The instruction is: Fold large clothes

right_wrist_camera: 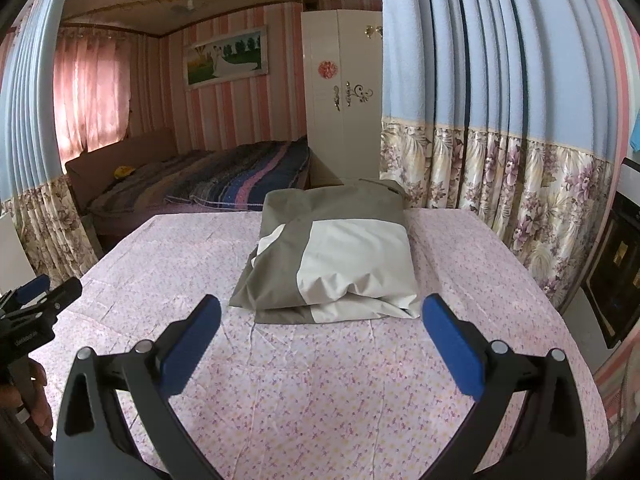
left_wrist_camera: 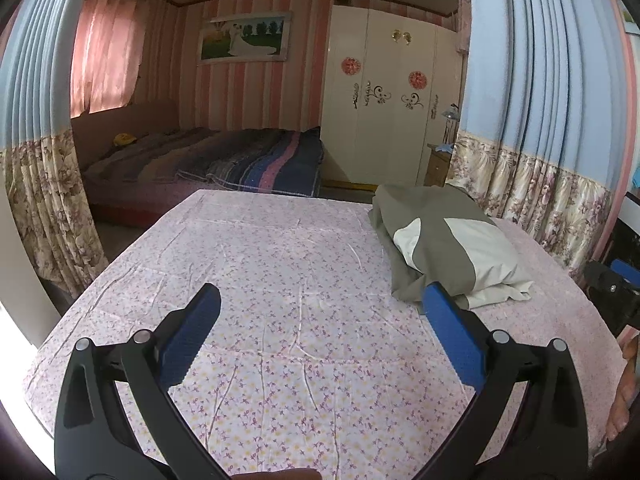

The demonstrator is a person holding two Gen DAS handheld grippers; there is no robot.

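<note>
Garment [right_wrist_camera: 332, 256] grey and cream, folded into a thick rectangular bundle, lies on the far right part of the desk [right_wrist_camera: 320, 380], which is covered by a pink floral sheet. Right view has it dead ahead, just past the fingertips, square to the camera. Left view has the garment [left_wrist_camera: 444, 248] off to the right, partly behind the right-side finger pad.

Left gripper [left_wrist_camera: 320, 300]: fingers spread wide, nothing between them, over bare sheet [left_wrist_camera: 280, 280] mid-desk. Right gripper [right_wrist_camera: 320, 312]: fingers spread wide too, empty, near edge of the bundle just beyond the tips, not touching as far as I can tell.

Only in right view: the left gripper [right_wrist_camera: 36, 304] from the side at the left edge, with the hand [right_wrist_camera: 34, 400] holding its grip. Only in left view: full wardrobe [left_wrist_camera: 384, 100] with both red decals, a small nightstand with lamp [left_wrist_camera: 440, 160] beside it, bare skin at the right edge, can't tell what part.

Both views: bed [right_wrist_camera: 224, 176] with striped blanket behind the desk, framed picture [left_wrist_camera: 244, 38] on the striped wall, blue-and-floral curtains [right_wrist_camera: 500, 120] on the right.
</note>
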